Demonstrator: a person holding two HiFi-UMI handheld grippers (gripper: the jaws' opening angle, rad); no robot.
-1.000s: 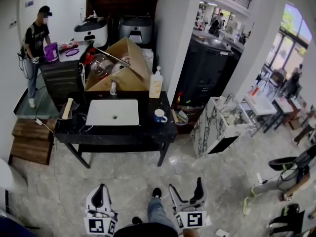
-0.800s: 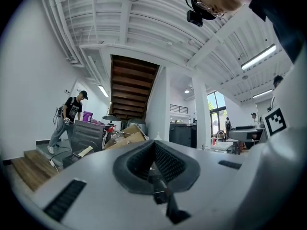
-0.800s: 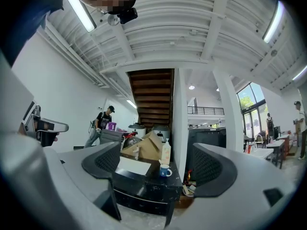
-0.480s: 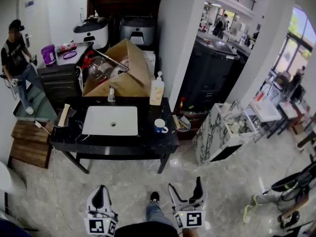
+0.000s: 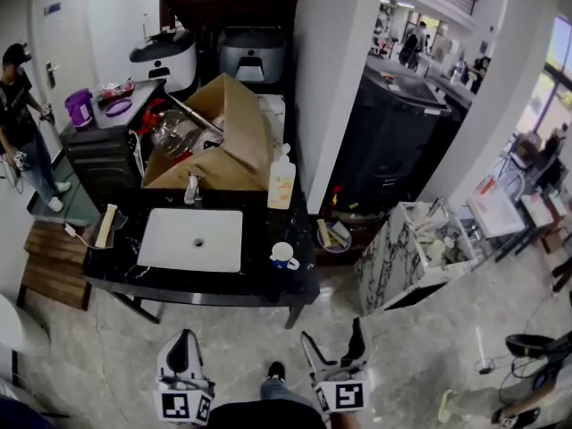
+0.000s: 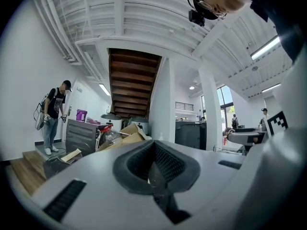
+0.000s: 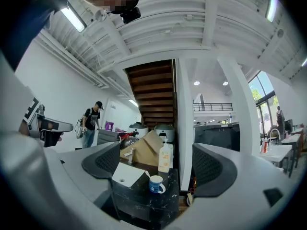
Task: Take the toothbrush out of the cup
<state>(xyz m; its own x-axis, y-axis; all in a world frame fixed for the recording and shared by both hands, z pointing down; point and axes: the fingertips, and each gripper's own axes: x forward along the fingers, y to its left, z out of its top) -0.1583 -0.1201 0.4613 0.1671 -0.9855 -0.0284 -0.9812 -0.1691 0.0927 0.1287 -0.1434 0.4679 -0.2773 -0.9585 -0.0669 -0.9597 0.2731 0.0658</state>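
A blue-and-white cup stands on the black counter right of the white sink basin. In the right gripper view the cup holds a pale toothbrush that leans left out of it. My left gripper is low at the head view's bottom, its jaws shut with nothing between them. My right gripper is beside it, open and empty, its jaws framing the cup from afar. Both grippers are well short of the counter.
A soap bottle, a faucet and an open cardboard box stand at the counter's back. A marble-patterned cabinet stands to the right. A person stands at far left by a dark cabinet.
The view has drawn closer to the counter, which sits lower and larger in the frame. The person at far left has shifted left. Both grippers keep their poses.
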